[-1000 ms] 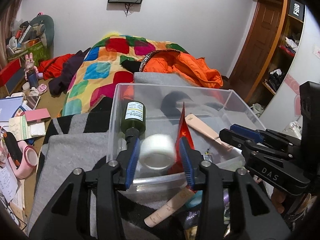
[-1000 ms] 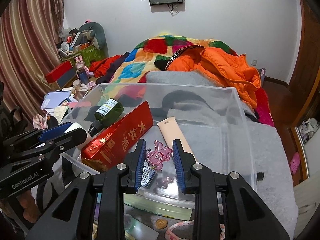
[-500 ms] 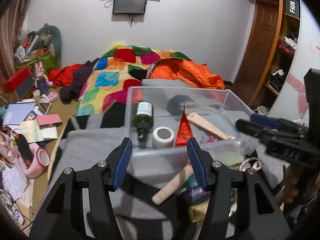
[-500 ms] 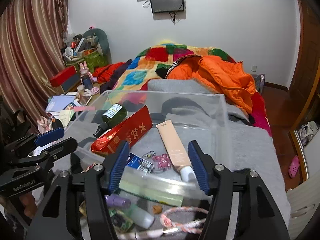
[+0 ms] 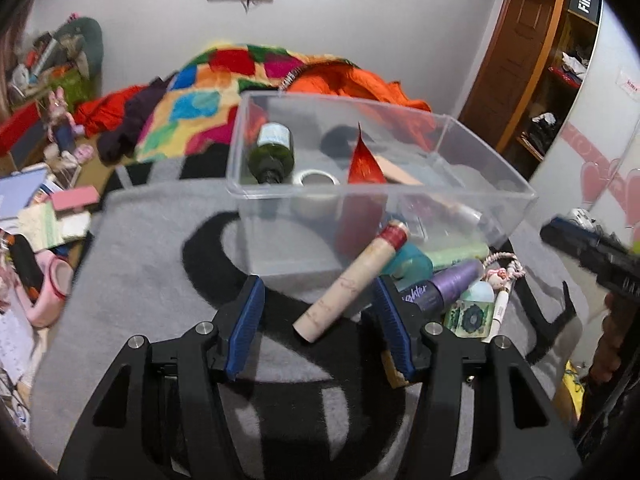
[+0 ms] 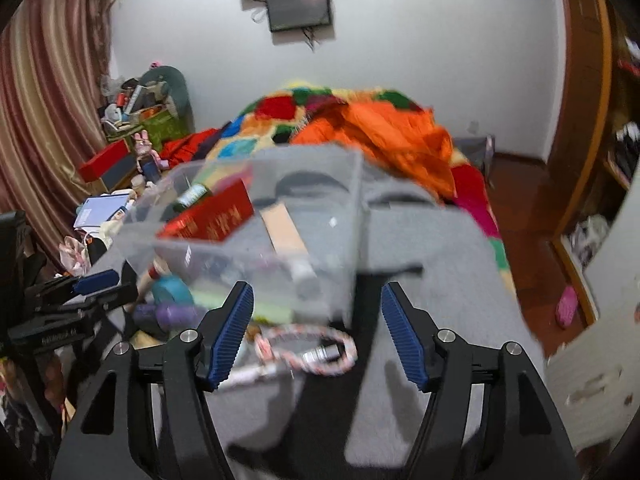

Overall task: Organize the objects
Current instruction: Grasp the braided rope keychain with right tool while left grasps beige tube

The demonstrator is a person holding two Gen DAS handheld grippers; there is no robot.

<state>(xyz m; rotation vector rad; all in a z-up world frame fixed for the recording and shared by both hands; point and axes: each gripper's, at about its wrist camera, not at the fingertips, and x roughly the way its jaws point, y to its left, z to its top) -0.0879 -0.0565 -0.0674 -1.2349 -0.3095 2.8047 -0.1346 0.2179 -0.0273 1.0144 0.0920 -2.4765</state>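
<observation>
A clear plastic bin [image 5: 460, 196] sits on a grey and black blanket [image 5: 152, 264]. It holds a green bottle [image 5: 272, 152], a tape roll [image 5: 316, 180], a red box [image 5: 364, 160] and a beige tube [image 5: 396, 172]. My left gripper [image 5: 320, 328] is open, its jaws either side of a beige tube with a red cap [image 5: 352, 284] lying in front of the bin. My right gripper [image 6: 316, 332] is open and empty above a pink and white braided cord [image 6: 308, 352]. The bin [image 6: 320, 216] is blurred in the right wrist view.
A pile of loose things lies by the bin's near side: a purple bottle [image 5: 444, 288], a teal item [image 5: 412, 264], a light green tube [image 5: 460, 252]. A colourful quilt [image 5: 224, 96] and orange jacket [image 6: 384, 136] lie behind. Clutter covers the floor at left [image 5: 44, 208].
Both grippers pulled back from the bin and opened wide. The left one dropped low in front of the bin around the red-capped tube. The right one moved back over the cord.
</observation>
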